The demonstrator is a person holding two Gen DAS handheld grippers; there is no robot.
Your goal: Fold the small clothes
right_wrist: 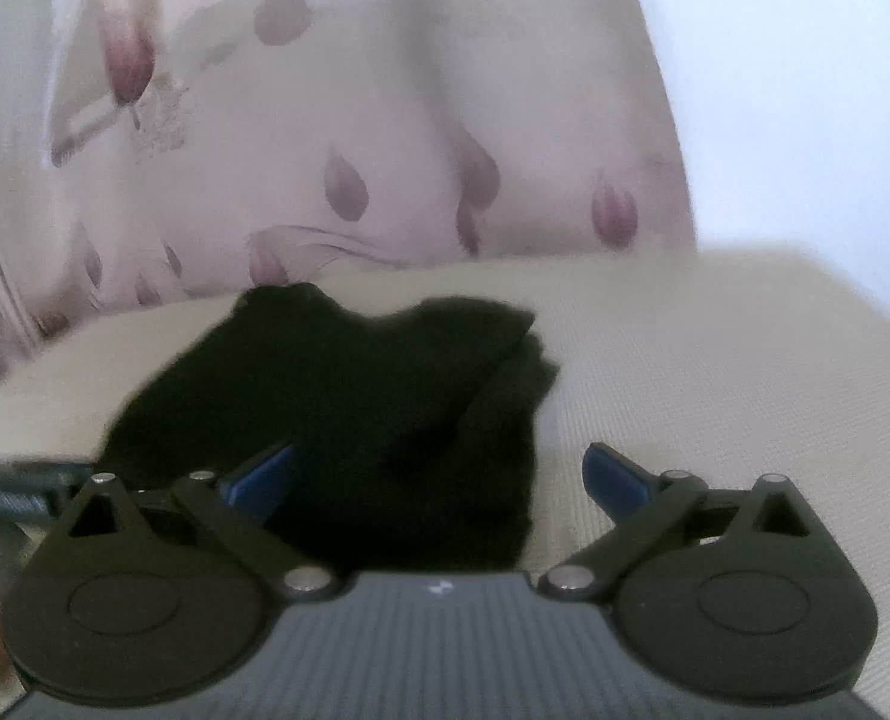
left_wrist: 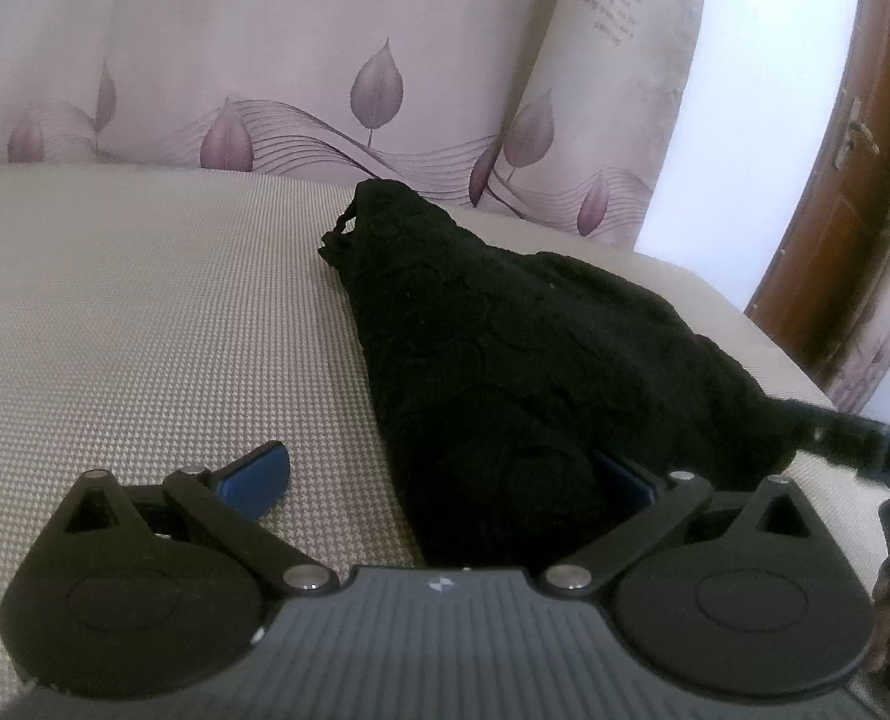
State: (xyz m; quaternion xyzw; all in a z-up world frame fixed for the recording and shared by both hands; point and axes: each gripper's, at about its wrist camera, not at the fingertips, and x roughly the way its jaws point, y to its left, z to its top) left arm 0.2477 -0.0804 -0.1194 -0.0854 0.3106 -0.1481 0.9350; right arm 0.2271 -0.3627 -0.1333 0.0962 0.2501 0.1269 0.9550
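A small black lace garment (left_wrist: 505, 348) lies bunched on the beige sofa seat (left_wrist: 144, 312). My left gripper (left_wrist: 445, 468) is open; its left blue fingertip (left_wrist: 258, 474) rests on the seat and its right fingertip is mostly hidden under the cloth's near edge. In the right wrist view the same garment (right_wrist: 354, 420) lies folded over, slightly blurred. My right gripper (right_wrist: 438, 474) is open, its left fingertip (right_wrist: 264, 474) against the cloth and its right fingertip (right_wrist: 616, 477) over bare seat (right_wrist: 715, 372). The right gripper's body (left_wrist: 865, 450) shows at the left wrist view's right edge.
The sofa backrest (left_wrist: 264, 60) with a purple leaf print rises behind the seat. A matching cushion (left_wrist: 595, 90) leans at the back right. A white wall (left_wrist: 763, 90) and a brown wooden door (left_wrist: 853, 180) stand to the right. The seat's right edge drops off near the door.
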